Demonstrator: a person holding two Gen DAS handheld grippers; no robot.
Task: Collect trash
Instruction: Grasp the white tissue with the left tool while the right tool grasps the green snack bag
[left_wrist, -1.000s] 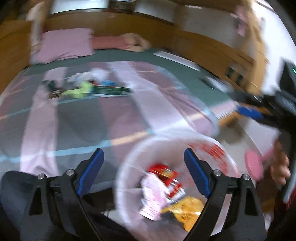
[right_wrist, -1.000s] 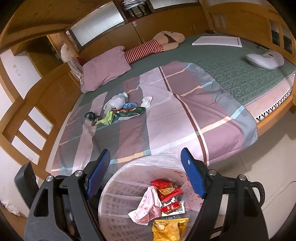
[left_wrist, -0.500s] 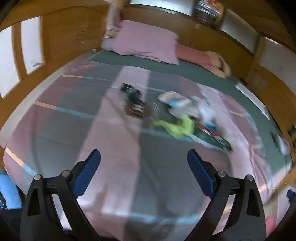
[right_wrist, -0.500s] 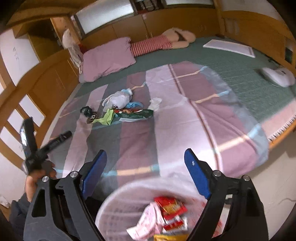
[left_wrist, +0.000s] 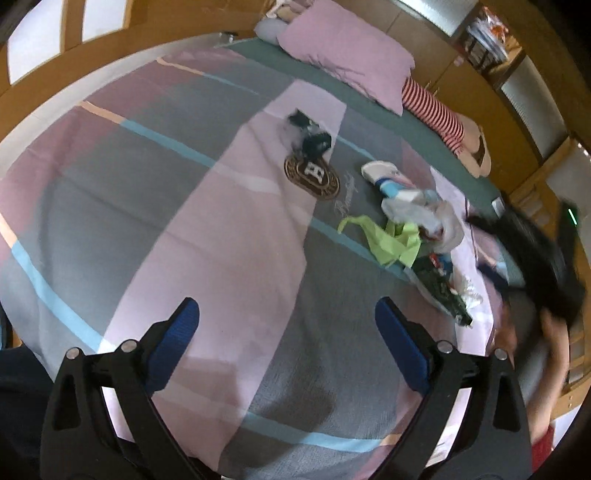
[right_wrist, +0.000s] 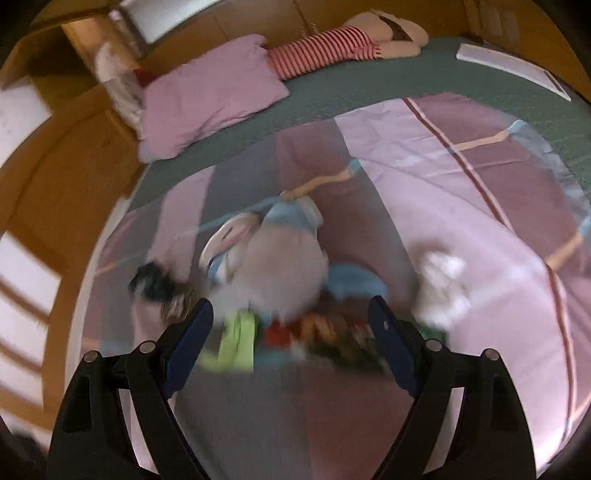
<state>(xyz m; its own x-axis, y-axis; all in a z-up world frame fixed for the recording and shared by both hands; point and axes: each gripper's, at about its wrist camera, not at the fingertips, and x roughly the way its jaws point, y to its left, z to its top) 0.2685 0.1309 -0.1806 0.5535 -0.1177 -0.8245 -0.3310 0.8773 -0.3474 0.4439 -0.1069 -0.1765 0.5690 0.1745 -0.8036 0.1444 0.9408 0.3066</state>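
A pile of trash lies on the striped bedspread (left_wrist: 221, 258): a lime green wrapper (left_wrist: 391, 240), a white plastic bag (left_wrist: 424, 214), a dark green packet (left_wrist: 439, 288), a round brown label (left_wrist: 312, 177) and a dark crumpled wrapper (left_wrist: 310, 140). My left gripper (left_wrist: 288, 339) is open and empty, well short of the pile. In the blurred right wrist view, my right gripper (right_wrist: 291, 336) is open and empty just in front of the white bag (right_wrist: 284, 273), the green wrapper (right_wrist: 238, 339) and a white crumpled tissue (right_wrist: 443, 284).
A pink pillow (right_wrist: 210, 96) and a striped-shirt plush doll (right_wrist: 332, 44) lie at the bed's head. Wooden bed frame and cabinets (right_wrist: 55, 177) surround the bed. The right hand with its gripper (left_wrist: 535, 266) shows blurred at the right of the left wrist view.
Both grippers have left the lined trash bin and swung over the bed toward the trash pile. The bin is out of view. The right gripper has come close to the pile.
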